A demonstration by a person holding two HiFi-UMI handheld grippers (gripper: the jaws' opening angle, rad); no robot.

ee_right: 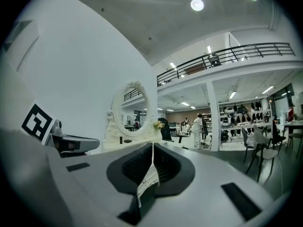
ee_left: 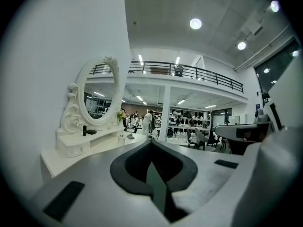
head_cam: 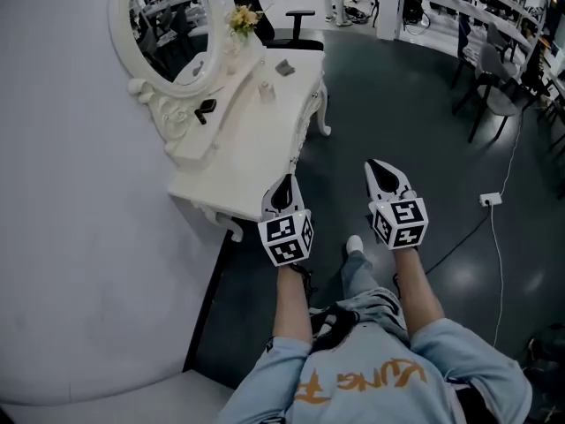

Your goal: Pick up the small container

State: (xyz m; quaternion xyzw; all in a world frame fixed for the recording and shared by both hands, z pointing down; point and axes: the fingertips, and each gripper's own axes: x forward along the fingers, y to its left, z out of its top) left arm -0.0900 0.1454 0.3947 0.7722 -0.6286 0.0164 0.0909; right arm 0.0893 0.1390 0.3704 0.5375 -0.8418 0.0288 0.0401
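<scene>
A small white container (head_cam: 265,87) stands on the top of a white dressing table (head_cam: 238,162), near the table's middle; in the left gripper view the container (ee_left: 121,139) is a tiny shape far ahead. My left gripper (head_cam: 284,177) hovers over the table's near corner, well short of the container. Its jaws (ee_left: 151,144) are shut with nothing between them. My right gripper (head_cam: 372,163) hangs over the dark floor to the right of the table. It (ee_right: 152,144) is shut too and holds nothing.
An oval mirror (head_cam: 168,25) in a carved white frame stands at the table's back by the white wall. A flower bunch (head_cam: 244,18), a grey object (head_cam: 284,67) and black items (head_cam: 205,109) share the tabletop. A chair (head_cam: 494,95) and a floor cable (head_cam: 491,200) lie to the right.
</scene>
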